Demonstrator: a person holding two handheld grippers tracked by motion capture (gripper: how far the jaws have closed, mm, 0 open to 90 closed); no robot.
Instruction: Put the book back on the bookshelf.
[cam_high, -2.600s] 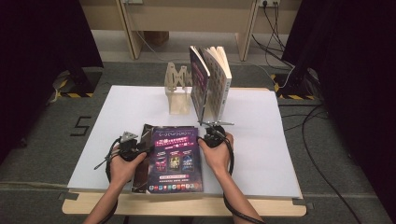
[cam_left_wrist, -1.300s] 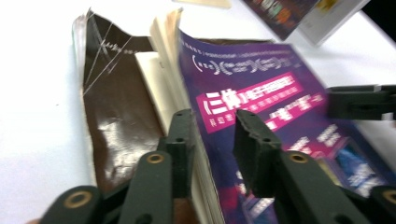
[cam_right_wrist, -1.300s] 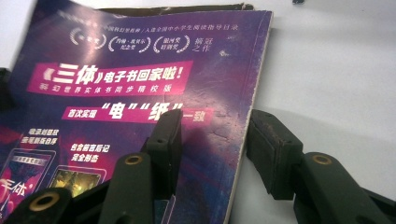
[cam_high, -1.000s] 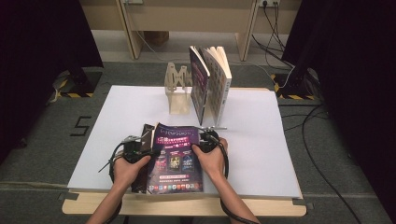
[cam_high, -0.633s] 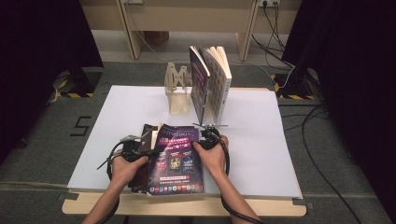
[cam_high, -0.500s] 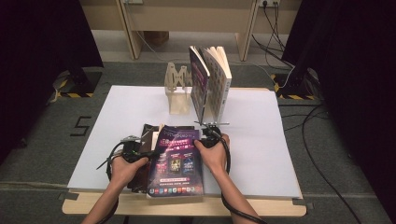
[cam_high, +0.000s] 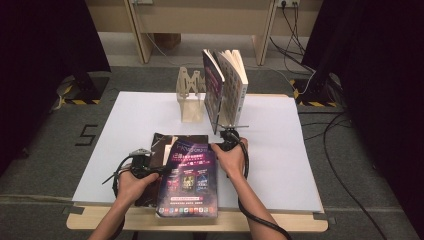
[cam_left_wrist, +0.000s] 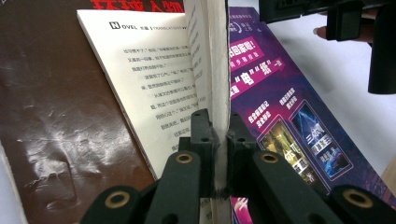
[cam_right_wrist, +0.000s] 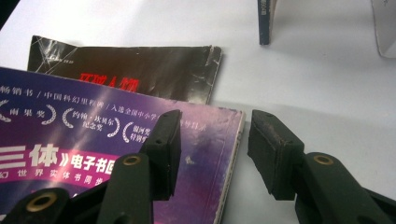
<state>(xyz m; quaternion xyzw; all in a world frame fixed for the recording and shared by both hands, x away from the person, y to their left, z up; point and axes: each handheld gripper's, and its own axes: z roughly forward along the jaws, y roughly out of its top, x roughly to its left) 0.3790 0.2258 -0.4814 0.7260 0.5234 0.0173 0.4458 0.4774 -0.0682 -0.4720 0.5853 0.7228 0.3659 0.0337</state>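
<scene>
You have a purple book (cam_high: 189, 180) with pink lettering over a dark brown cover (cam_left_wrist: 56, 121) on the white table (cam_high: 280, 165).

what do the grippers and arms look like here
Both grippers are black. The left gripper has angular fingers with brass-coloured rivets; the right gripper has ribbed pads. Black cables loop from each, and the forearms are bare, without sleeves.

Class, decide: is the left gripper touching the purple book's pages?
Touching. The left gripper view shows the left gripper with both jaws pressed against a thin sheaf of pages of the purple book, no gap.
</scene>
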